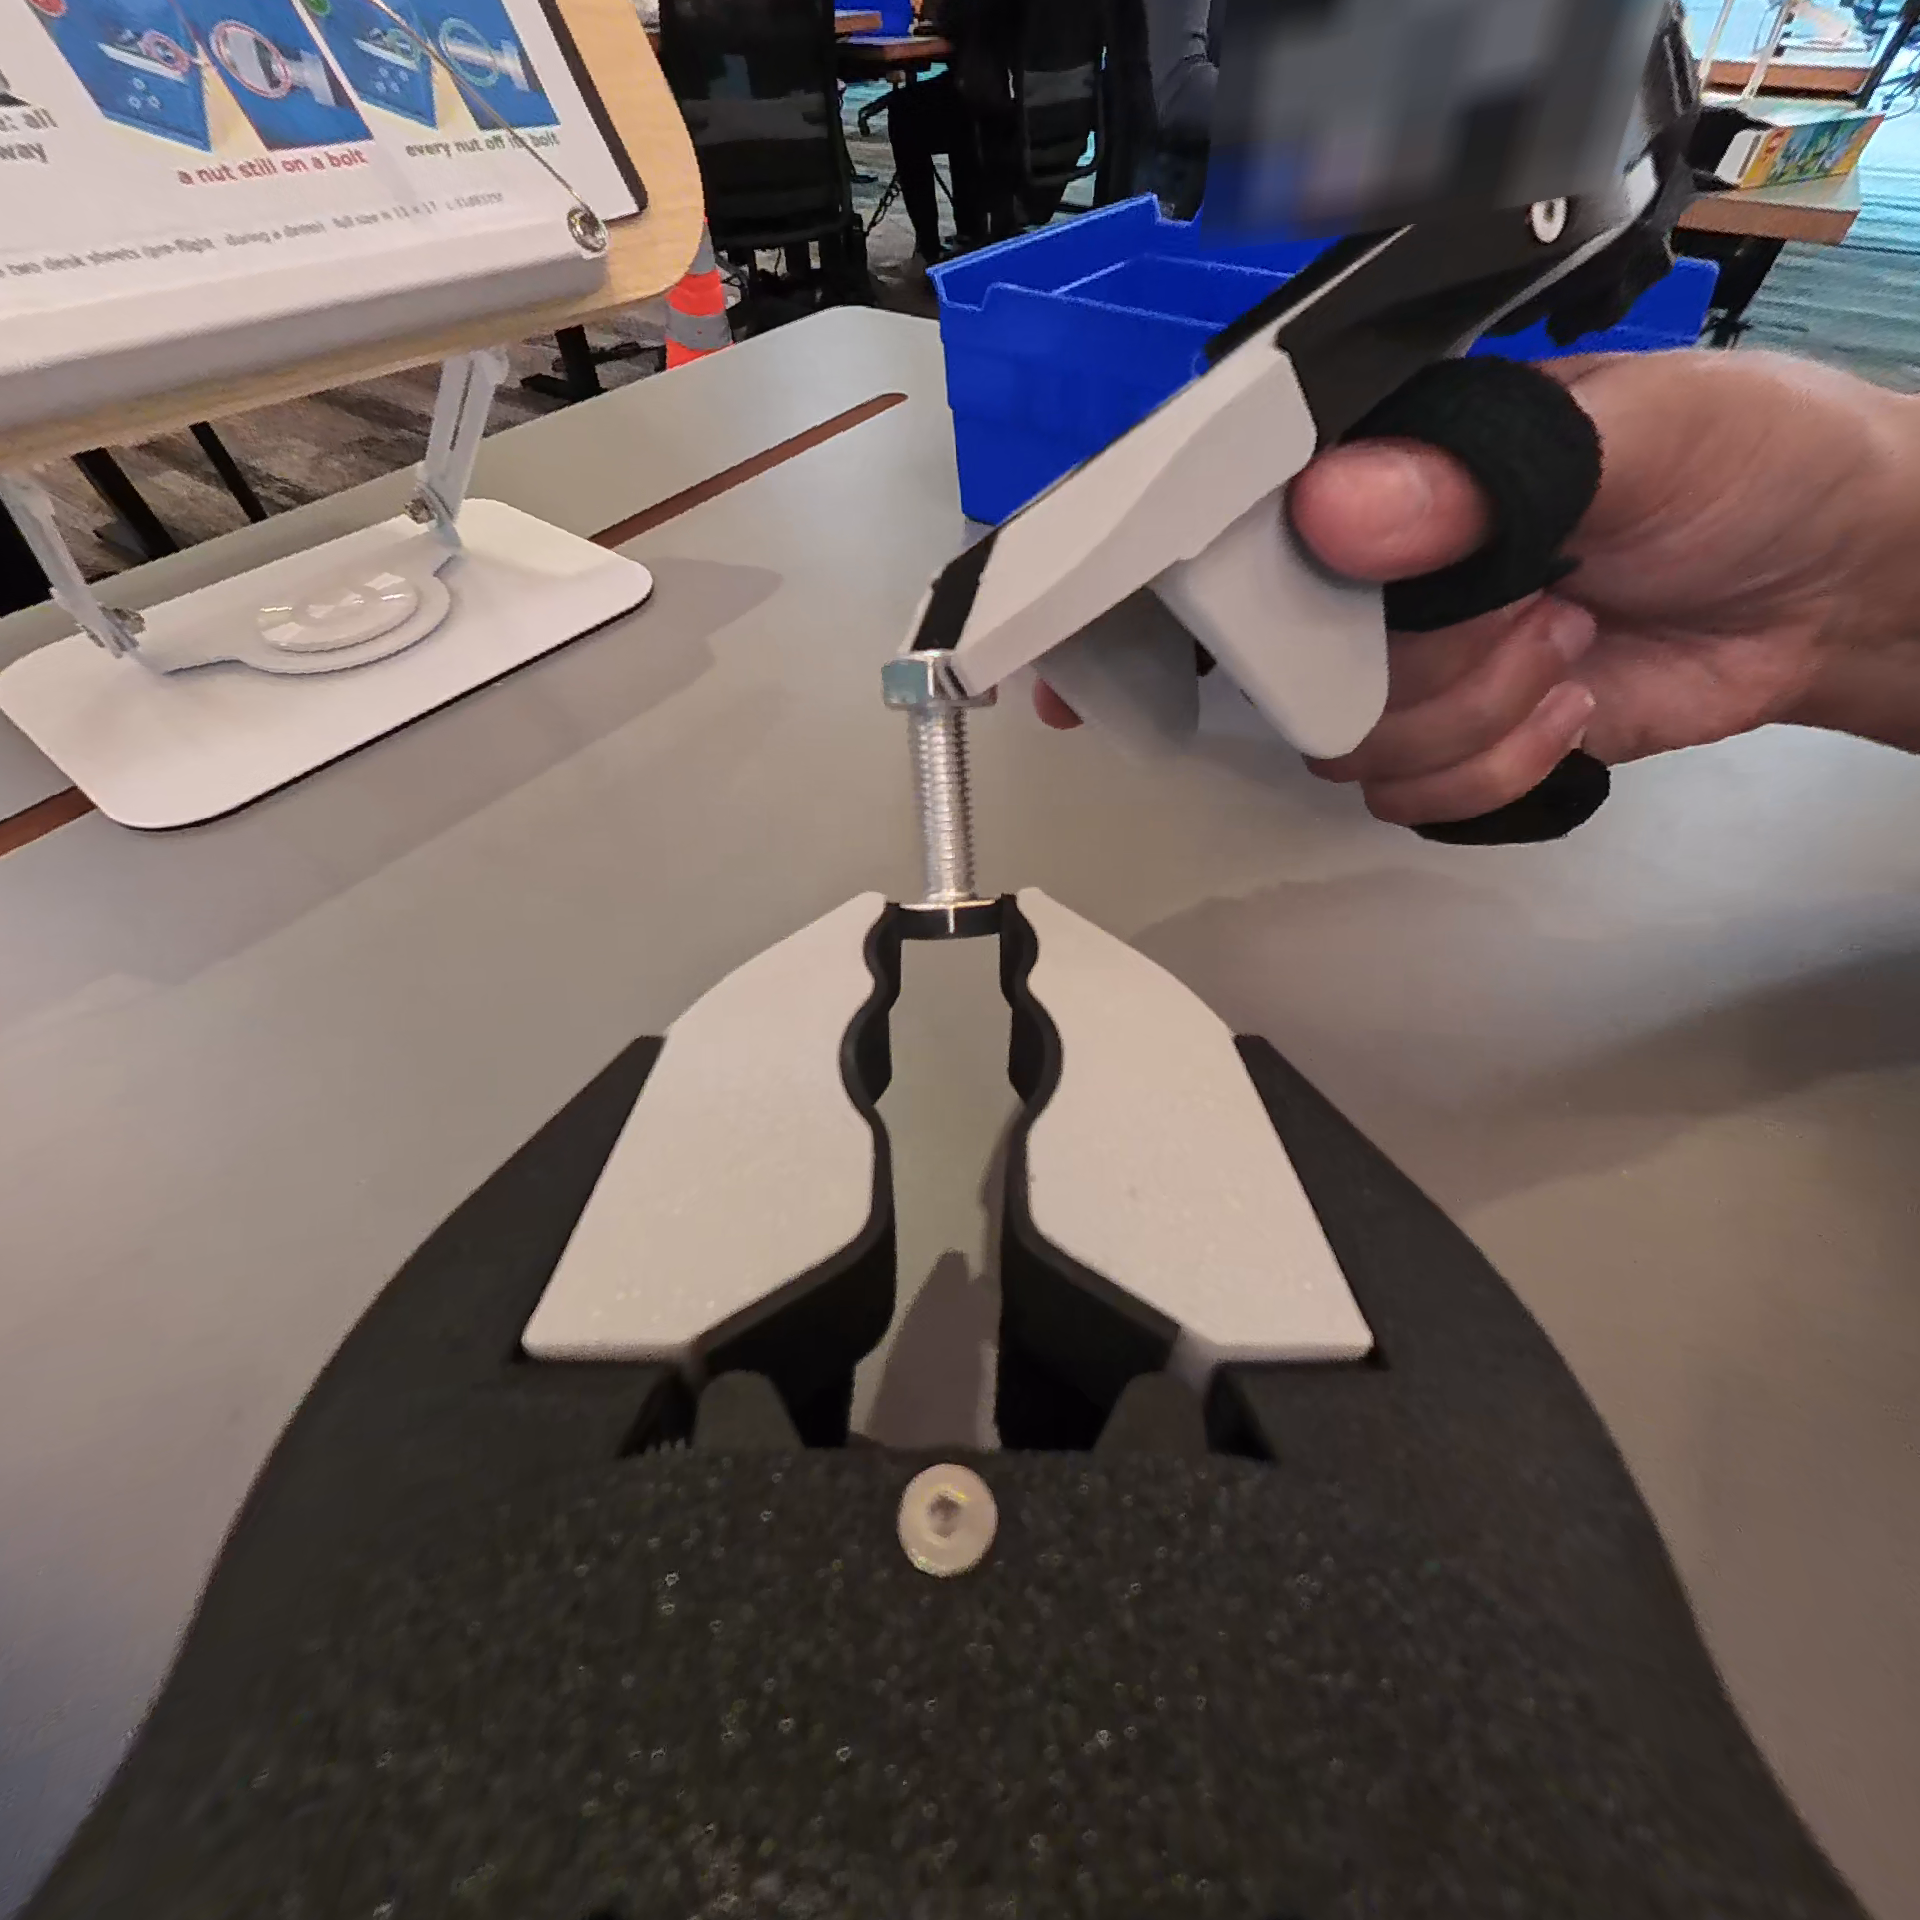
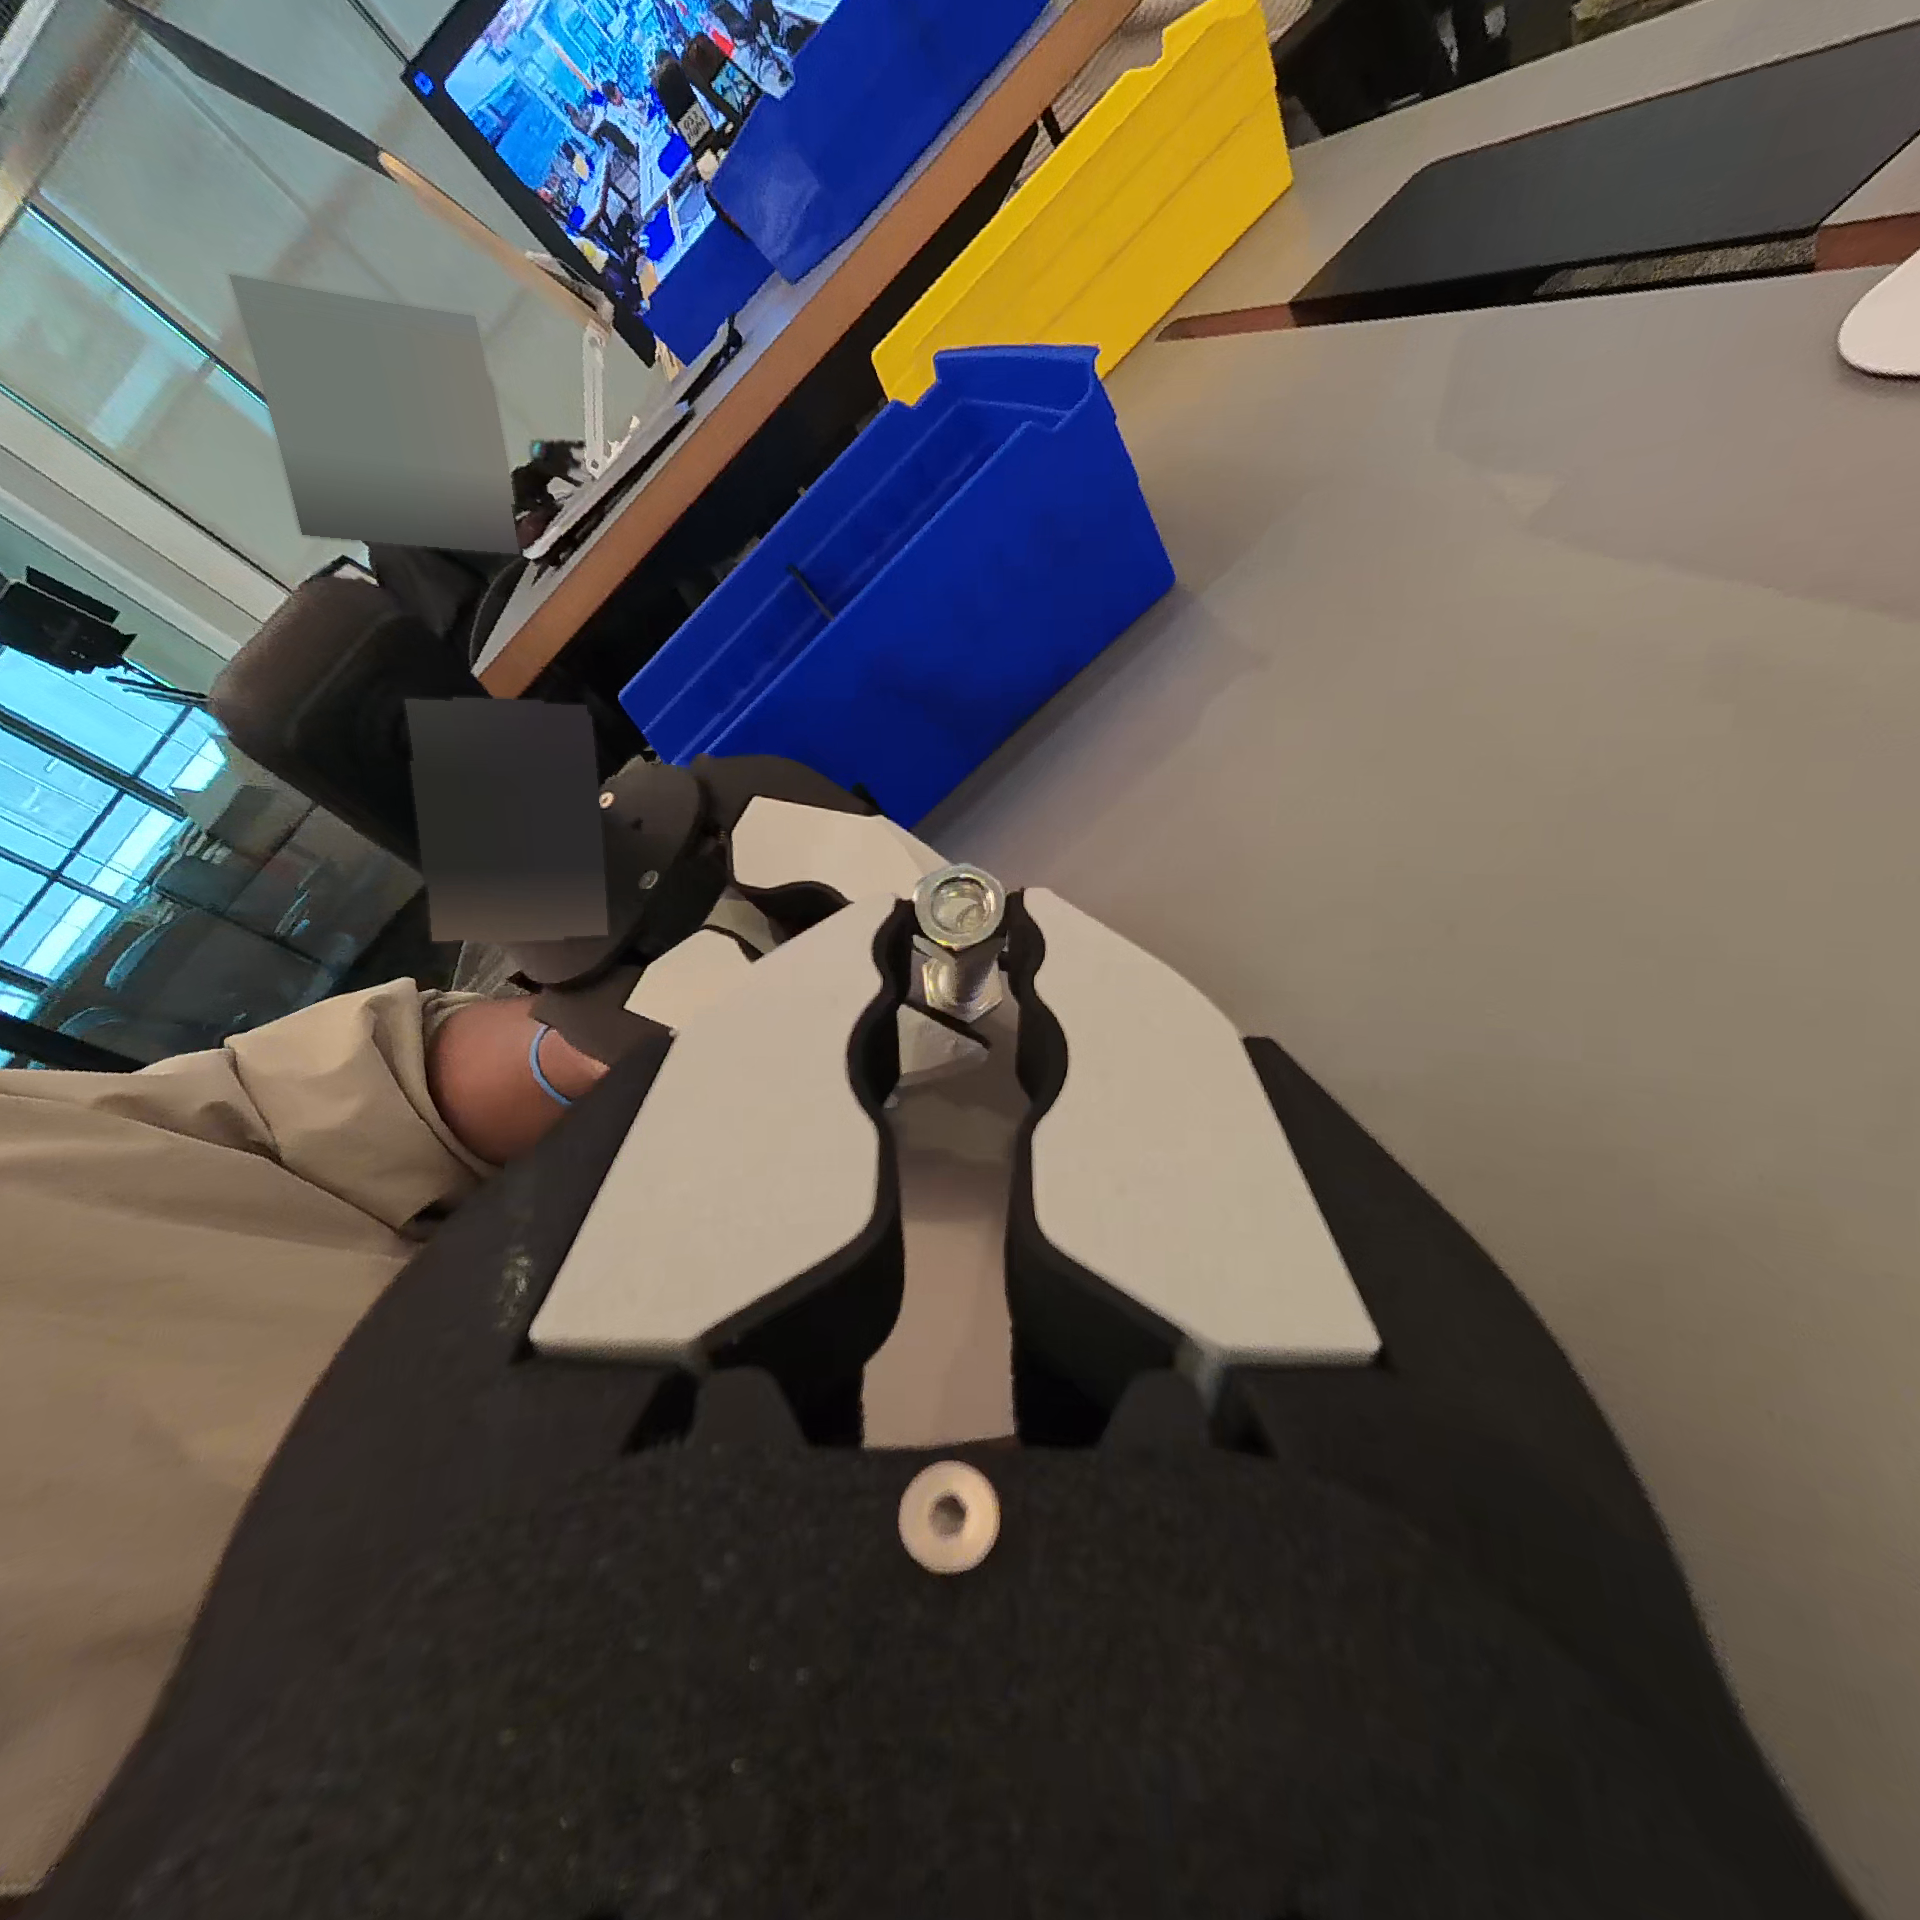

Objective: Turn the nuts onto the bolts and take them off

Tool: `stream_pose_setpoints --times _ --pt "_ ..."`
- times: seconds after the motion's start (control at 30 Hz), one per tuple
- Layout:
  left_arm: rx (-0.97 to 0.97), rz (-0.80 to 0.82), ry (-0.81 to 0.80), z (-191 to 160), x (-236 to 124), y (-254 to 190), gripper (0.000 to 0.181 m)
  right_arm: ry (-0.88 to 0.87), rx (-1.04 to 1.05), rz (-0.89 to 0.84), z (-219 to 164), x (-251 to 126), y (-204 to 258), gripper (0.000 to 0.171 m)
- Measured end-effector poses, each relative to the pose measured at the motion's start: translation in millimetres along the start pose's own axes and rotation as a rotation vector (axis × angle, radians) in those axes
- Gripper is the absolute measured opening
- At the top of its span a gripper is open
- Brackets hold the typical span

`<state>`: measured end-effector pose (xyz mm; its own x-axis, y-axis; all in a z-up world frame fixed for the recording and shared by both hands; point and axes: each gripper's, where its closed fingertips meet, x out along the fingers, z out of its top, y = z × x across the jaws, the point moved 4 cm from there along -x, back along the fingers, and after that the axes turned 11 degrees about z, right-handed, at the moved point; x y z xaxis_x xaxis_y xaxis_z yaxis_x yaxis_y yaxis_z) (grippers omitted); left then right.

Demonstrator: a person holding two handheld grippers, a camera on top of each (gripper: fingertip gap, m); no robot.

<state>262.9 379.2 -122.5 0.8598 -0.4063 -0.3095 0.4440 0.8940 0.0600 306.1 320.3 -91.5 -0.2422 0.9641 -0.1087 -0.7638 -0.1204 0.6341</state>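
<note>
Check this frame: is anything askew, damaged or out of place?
Nothing stands out. The bolt stands upright over the table, its lower end clamped in the left gripper, the nut at its top pinched by the very tips of the right gripper. Nothing spilled or damaged.

The left gripper (image 1: 948, 920) clamps the lower end of a silver bolt (image 1: 943, 821) between its white fingers (image 1: 774, 1132), so the threaded shaft stands upright above the grey counter (image 1: 416, 987). At the top of the bolt sits a hex nut (image 1: 925, 681), pinched by the tips of the right gripper (image 1: 961, 675), which a hand (image 1: 1621, 582) holds from the right. Behind are a blue bin (image 1: 1060, 395) and, at the left, a white stand (image 1: 312, 644) carrying a printed sheet (image 1: 281, 135).
</note>
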Motion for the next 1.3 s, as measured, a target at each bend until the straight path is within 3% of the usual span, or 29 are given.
stream_pose_setpoints --times 0.33,0.6,0.73,0.83,1.03,1.3 --pt "0.146 0.117 0.005 -1 0 1 0.017 -0.03 0.072 -0.029 -5 0 -5 0.017" --pt "0.332 0.314 -0.028 6 -5 2 0.017 -0.163 0.277 0.089 -1 1 -3 0.017" --pt "0.309 0.299 -0.006 2 -2 4 0.017 -0.177 0.27 0.041 -4 3 -6 0.017" --pt "0.144 0.126 -0.03 7 -5 2 0.017 -0.152 0.18 0.074 -1 -1 0 0.017" --pt "-0.331 -0.475 -0.078 24 -24 -11 0.017 -0.05 -0.119 0.268 4 -12 30 0.017" --pt "-0.493 -1.155 -0.087 37 -67 -52 0.017 0.154 -0.434 0.709 -9 -22 94 0.017"
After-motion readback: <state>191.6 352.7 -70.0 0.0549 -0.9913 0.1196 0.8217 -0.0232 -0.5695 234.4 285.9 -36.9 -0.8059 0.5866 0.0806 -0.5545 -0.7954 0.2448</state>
